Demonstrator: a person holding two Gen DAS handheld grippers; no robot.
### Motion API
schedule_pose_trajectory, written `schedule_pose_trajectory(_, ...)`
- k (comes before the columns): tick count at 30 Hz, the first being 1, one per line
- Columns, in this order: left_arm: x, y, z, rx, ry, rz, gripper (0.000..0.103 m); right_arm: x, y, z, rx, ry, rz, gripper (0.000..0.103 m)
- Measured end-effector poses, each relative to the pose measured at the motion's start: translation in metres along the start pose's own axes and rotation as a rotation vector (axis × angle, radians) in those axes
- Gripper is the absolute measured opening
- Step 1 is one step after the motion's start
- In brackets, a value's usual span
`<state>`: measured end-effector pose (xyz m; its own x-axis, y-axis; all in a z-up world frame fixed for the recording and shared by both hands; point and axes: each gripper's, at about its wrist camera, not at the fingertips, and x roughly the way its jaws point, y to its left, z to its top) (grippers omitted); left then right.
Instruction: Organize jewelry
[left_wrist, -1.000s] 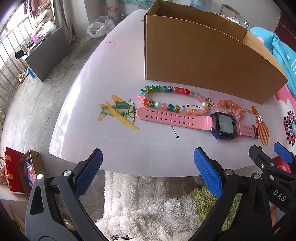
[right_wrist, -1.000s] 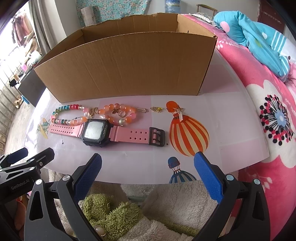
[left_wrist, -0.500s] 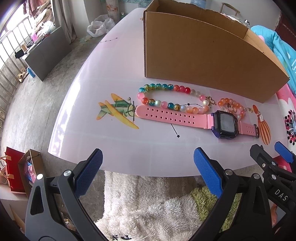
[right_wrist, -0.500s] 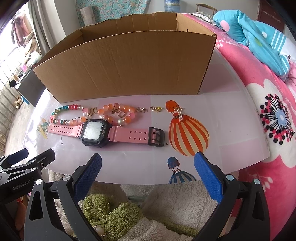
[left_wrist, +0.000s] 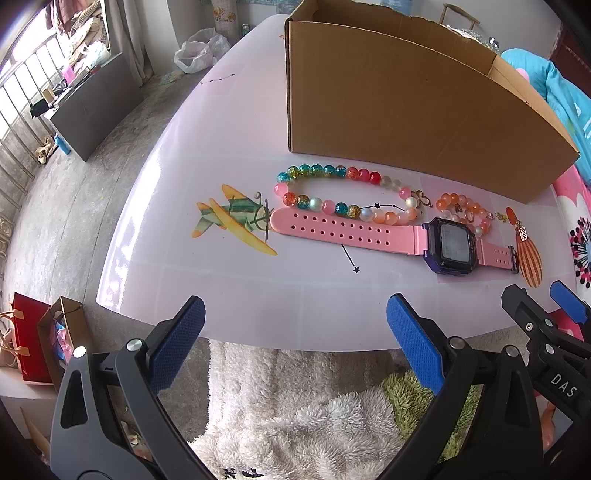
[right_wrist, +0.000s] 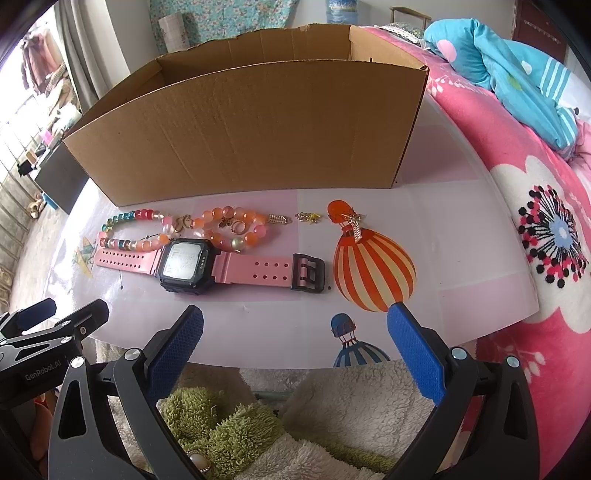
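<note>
Both grippers hover at the near edge of the desk (right_wrist: 461, 221), over a shaggy white and green rug (left_wrist: 295, 417), and neither holds anything. The left gripper (left_wrist: 295, 343) has its blue-padded fingers (left_wrist: 177, 343) spread wide apart; the right gripper (right_wrist: 295, 343) shows the same wide gap between its fingers (right_wrist: 413, 354). Each gripper also appears at the side of the other's view, just beside it.

The jewelry lies in a loose row on the pale desk, between the grippers and a large open cardboard box (right_wrist: 258, 129) that stands upright behind it. A watch (right_wrist: 186, 266) with a dark case and a pink strap lies flat, face up, its black buckle (right_wrist: 308, 272) pointing toward a printed striped balloon (right_wrist: 373, 273) on the desk surface. Just behind the strap, and touching it in places, a bracelet of mixed blue, red and pink beads (left_wrist: 325, 171) lies in a long loop. To its right sits a smaller bracelet of orange beads (right_wrist: 236, 225), curled beside the watch case with a small gold ring (right_wrist: 239, 228) inside its loop. Further right lie a few small gold charms (right_wrist: 308, 217), apart from each other, and one gold pendant (right_wrist: 355, 229) rests on the top of the printed balloon. A printed airplane (left_wrist: 236, 221) marks the desk at the free end of the pink strap.

A pink flowered bedspread (right_wrist: 535, 184) lies to the right of the desk.
</note>
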<state>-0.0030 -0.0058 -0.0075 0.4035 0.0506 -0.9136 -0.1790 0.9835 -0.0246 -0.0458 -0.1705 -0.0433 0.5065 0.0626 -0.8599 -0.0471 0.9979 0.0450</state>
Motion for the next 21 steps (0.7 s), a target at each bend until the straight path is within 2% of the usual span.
schedule_pose_trajectory(9,0.006,0.000,-0.001,0.008,0.010,-0.002,0.095,-0.002,-0.003,0.000,0.012,-0.013,-0.017,0.097)
schedule_pose_trajectory(16,0.025,0.004,0.002,0.025,0.055,0.013,0.095,0.009,-0.006,-0.001,0.027,0.010,-0.051,0.097)
schedule_pose_trajectory(21,0.028,0.005,0.005,0.041,0.047,0.021,0.095,0.022,-0.011,-0.001,0.042,0.036,-0.067,0.097)
